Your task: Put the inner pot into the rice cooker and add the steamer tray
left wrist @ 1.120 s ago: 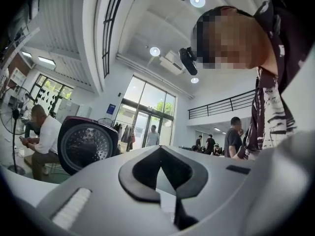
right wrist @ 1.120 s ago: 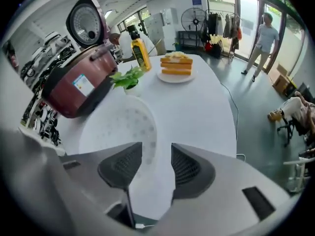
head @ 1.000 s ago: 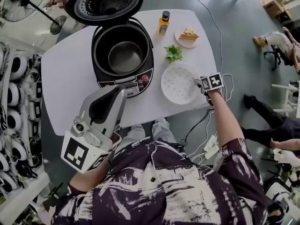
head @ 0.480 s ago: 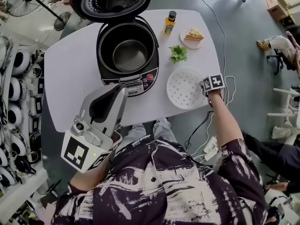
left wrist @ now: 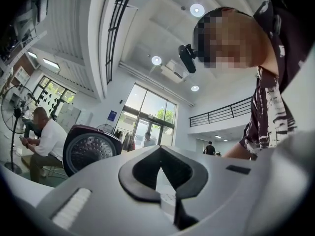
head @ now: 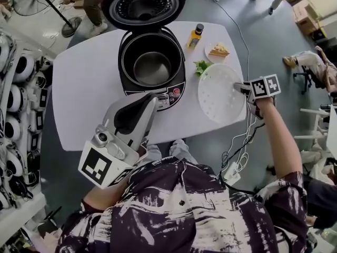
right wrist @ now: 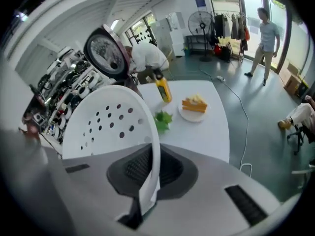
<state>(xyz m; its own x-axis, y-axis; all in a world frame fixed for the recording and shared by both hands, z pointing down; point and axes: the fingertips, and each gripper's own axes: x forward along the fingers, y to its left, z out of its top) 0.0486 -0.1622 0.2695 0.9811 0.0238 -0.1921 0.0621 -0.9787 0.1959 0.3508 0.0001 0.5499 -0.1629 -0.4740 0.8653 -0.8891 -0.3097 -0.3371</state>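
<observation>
Right gripper, frame right, pinches steamer tray rim, tray off the table beside open rice cooker; left gripper, lower left, jaws pressed together, empty.

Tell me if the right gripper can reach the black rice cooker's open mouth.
Probably yes: the right gripper, shut on the white perforated steamer tray's rim, holds it beside the black rice cooker; its red lid stands open and only a low green sprig lies between.

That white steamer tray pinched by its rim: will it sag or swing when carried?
The steamer tray looks like thin perforated plastic, so probably light and fairly stiff. The right gripper pinches only one rim edge, so it may pivot or tilt. Its smooth rim might slip.
</observation>
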